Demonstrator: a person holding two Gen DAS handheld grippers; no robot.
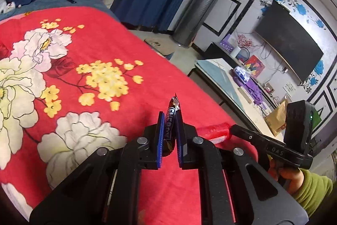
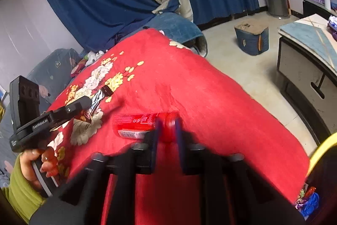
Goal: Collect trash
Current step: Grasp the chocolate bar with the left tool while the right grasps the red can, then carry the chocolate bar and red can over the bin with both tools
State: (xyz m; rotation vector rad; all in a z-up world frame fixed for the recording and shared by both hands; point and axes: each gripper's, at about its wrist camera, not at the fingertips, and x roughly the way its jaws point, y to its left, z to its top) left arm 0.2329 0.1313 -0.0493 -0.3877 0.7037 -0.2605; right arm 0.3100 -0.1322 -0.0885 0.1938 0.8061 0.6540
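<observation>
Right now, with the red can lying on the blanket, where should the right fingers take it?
Across its round body near the end facing the right gripper, coming along its length. The red can lies on its side on the red blanket, so both curved sides are exposed.

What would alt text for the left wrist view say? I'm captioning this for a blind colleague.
The left gripper is shut on a dark candy wrapper above a red floral blanket. To its right, the right gripper meets a red can lying on the blanket; a wall-mounted TV shows behind.
</observation>
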